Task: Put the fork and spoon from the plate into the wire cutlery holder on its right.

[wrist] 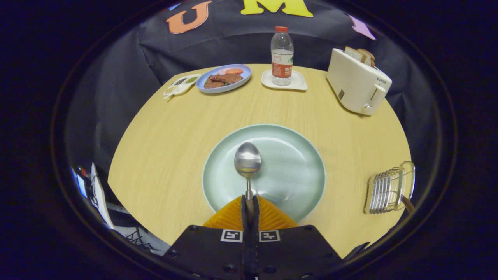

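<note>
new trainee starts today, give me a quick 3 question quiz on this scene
1. True or false: the gripper is shut on the handle of the spoon.
2. Multiple choice: what stands on the small white dish at the far side of the table? A) a water bottle B) a mug C) a candle
3. Fill in: the spoon's bowl is over the pale green ____.

Key
1. True: the jaws are closed together with the handle between them.
2. A: the water bottle, between the blue plate of food and the toaster.
3. plate; the wire cutlery holder sits to its right.
</note>
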{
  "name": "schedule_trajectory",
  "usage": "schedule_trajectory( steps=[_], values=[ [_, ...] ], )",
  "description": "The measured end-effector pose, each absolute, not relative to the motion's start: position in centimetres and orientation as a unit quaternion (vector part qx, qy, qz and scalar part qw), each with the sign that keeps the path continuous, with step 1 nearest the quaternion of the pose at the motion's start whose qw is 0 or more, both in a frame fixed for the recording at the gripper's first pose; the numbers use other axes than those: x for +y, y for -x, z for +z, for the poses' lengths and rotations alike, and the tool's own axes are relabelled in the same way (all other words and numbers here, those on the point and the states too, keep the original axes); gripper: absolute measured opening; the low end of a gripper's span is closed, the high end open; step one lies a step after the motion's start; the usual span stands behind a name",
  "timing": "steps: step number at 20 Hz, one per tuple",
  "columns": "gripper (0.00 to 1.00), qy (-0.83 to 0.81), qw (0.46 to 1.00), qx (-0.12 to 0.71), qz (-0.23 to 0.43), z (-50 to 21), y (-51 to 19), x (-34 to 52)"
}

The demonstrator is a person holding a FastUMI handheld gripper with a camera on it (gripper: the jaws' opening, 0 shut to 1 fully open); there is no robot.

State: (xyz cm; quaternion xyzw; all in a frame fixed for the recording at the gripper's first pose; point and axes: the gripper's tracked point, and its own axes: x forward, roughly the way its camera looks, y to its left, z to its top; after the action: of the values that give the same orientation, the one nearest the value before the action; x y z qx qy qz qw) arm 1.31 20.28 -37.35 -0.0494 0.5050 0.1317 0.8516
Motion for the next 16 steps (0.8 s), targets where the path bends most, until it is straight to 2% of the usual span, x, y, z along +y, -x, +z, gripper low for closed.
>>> schedule_trajectory(
  steps=[7, 16],
  values=[
    [0.01, 0.028, 0.855, 0.503, 0.126, -30.0, -0.4, 14.1],
    [0.01, 0.001, 0.851, 0.523, 0.057, -22.8, 0.0, 0.6]
  ],
)
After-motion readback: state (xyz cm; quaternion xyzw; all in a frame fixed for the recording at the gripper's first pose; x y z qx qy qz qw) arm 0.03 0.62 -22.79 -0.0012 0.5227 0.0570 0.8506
